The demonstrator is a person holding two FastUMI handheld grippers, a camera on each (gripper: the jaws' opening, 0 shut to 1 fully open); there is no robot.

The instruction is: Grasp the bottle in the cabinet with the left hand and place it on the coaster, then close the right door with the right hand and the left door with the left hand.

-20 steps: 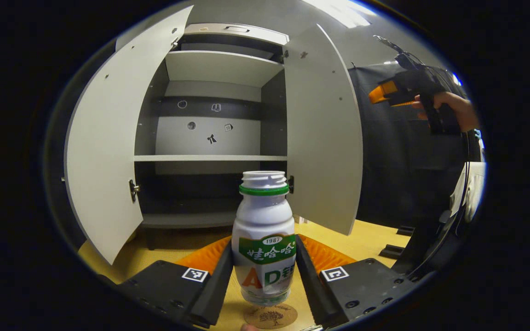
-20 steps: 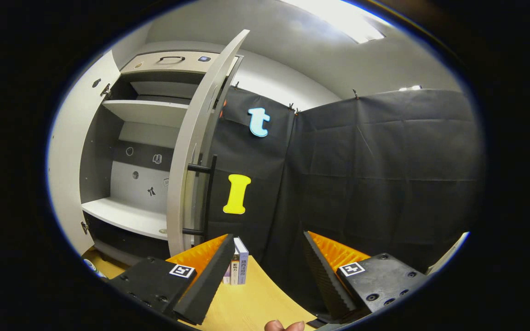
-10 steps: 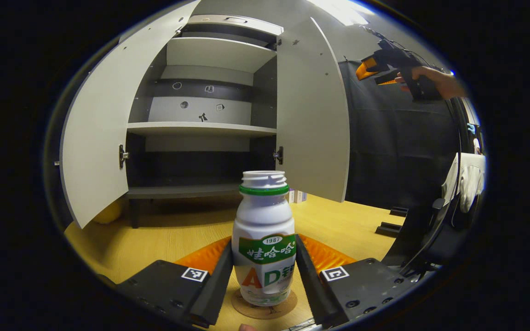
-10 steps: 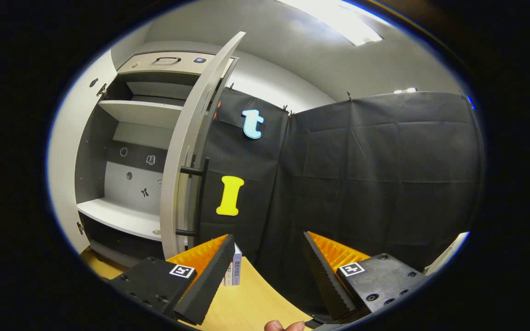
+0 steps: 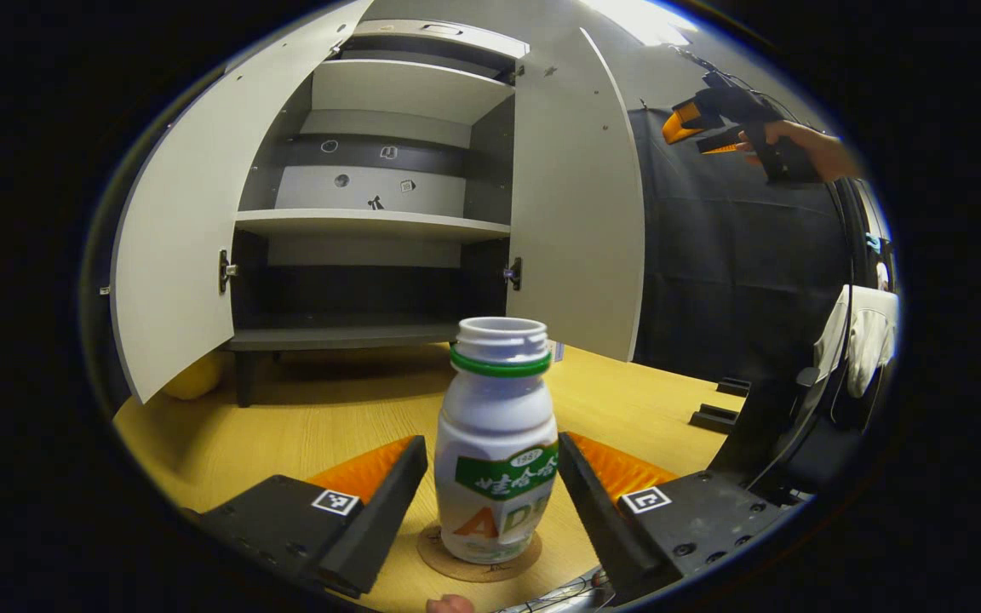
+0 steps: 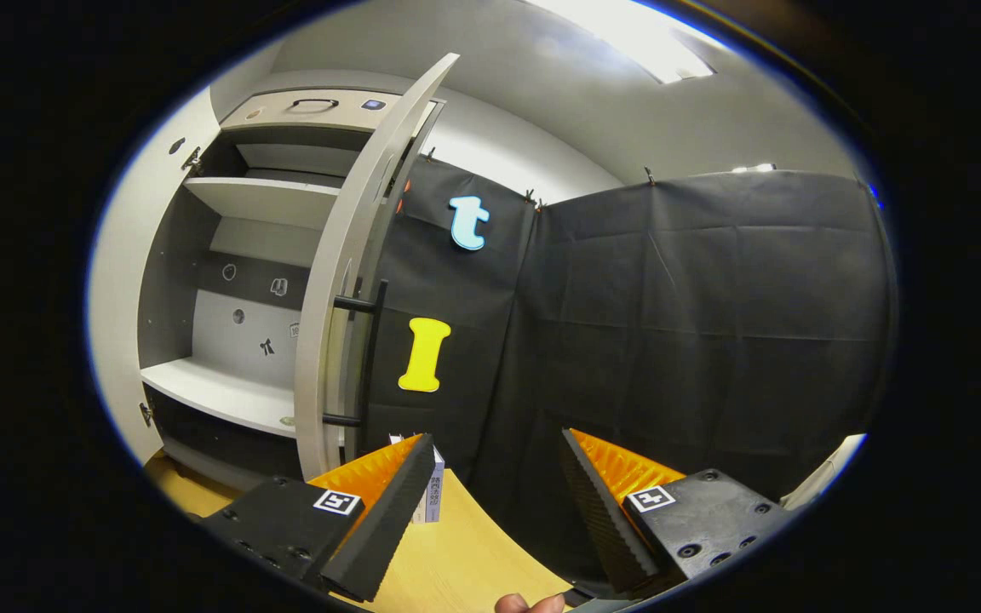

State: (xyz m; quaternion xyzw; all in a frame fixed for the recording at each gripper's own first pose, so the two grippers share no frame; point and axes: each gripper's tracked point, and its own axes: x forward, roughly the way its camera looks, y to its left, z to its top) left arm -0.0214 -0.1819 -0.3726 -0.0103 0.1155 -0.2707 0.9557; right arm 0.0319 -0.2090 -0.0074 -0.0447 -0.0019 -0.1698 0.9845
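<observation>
Bottle (image 5: 497,451) stands upright on the coaster (image 5: 478,558), between the fingers of our left gripper (image 5: 492,502), which are parted and clear of it. Beyond it we see the cabinet (image 5: 371,226), both doors open. Our right gripper (image 6: 497,502) gapes empty, near the right door (image 6: 346,281).

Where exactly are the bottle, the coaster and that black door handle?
bottle (image 5: 497,443), left gripper view, white body above label.
coaster (image 5: 439,553), left gripper view, left rim.
door handle (image 6: 369,358), right gripper view, middle of bar.
</observation>
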